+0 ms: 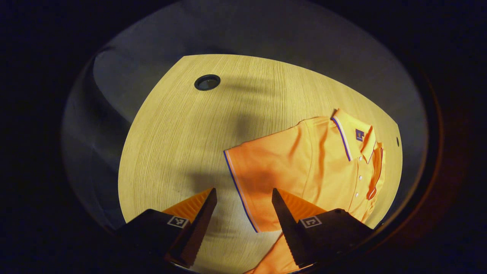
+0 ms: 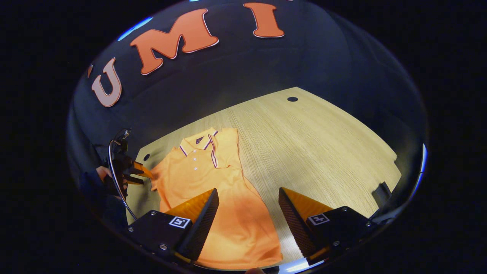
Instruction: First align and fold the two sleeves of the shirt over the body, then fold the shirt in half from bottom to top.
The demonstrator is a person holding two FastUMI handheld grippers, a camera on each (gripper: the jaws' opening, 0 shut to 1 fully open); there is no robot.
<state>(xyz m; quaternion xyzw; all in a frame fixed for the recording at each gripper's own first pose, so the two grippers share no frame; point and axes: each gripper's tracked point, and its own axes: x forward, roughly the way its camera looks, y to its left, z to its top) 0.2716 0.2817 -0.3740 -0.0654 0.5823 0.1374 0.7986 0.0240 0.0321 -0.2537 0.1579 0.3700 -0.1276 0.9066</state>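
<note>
1. Shirt [image 2: 220, 190], an orange polo, lies flat on the wooden surface [image 2: 315, 144], collar [image 2: 198, 142] toward the booth wall; one sleeve already lies folded over the body, its striped cuff beside the placket.
2. My left claw [image 1: 243, 196] hovers wide open above the other sleeve [image 1: 262, 171], which is spread out sideways; its fingers hold nothing.
3. My right claw [image 2: 249, 196] hangs wide open over the shirt's lower edge; it grips nothing.
4. A dark round hole [image 1: 207, 82] sits in the surface, well apart from the shirt.

left claw [image 1: 243, 198] spread wide, right claw [image 2: 248, 198] spread wide, both empty
</note>
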